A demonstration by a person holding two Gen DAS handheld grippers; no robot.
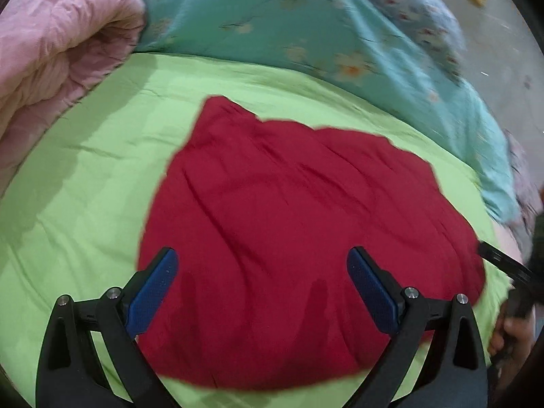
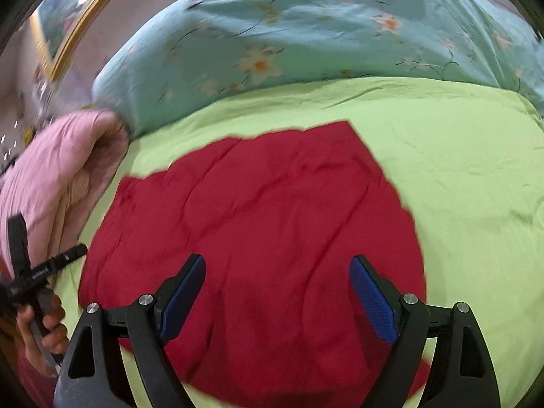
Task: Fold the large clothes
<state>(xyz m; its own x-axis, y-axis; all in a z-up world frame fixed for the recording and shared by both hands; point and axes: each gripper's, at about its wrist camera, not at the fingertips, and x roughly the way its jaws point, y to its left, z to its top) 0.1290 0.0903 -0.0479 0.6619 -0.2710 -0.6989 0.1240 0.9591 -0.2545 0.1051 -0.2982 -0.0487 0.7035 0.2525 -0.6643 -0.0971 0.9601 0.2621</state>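
Note:
A dark red garment (image 1: 289,224) lies spread and wrinkled on a light green sheet (image 1: 85,183); it also shows in the right wrist view (image 2: 265,224). My left gripper (image 1: 261,265) hovers over the garment's near part, jaws wide open and empty. My right gripper (image 2: 277,272) hovers over the same garment, jaws wide open and empty. The right gripper's body shows at the right edge of the left wrist view (image 1: 503,265). The left gripper's body, held in a hand, shows at the left edge of the right wrist view (image 2: 37,272).
A pink quilt (image 1: 51,44) is bunched at the left of the bed (image 2: 57,183). A teal floral quilt (image 1: 306,23) lies along the far side (image 2: 323,40). A gold-framed mirror (image 2: 68,30) stands beyond the bed.

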